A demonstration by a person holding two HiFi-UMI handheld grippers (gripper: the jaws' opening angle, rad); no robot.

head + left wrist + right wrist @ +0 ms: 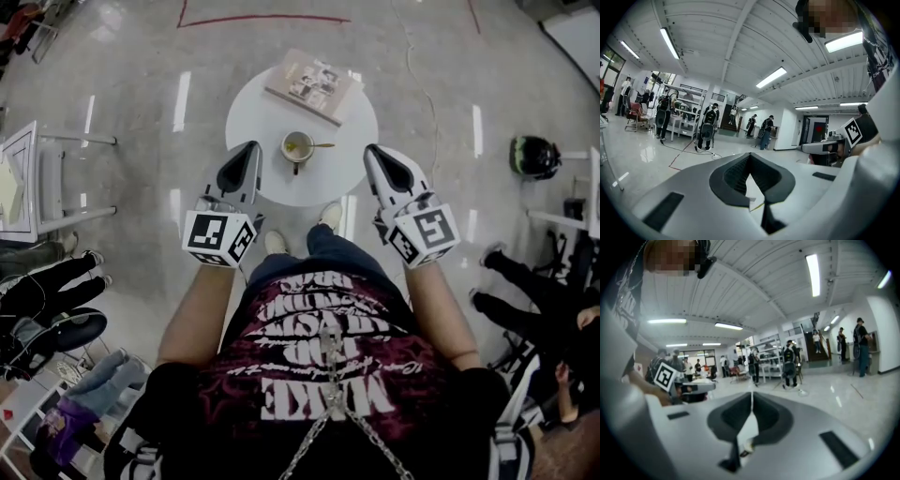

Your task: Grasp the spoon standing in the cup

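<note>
- Now, where's the spoon [322,145]?
- Propped in the cup [297,147] mid-table [262,183], handle lying out rightward; seemingly nearer the right gripper [373,155] than the left gripper [249,152].
- And the fingers [733,176]?
- Pressed together on both, holding nothing. Must open before reaching.
</note>
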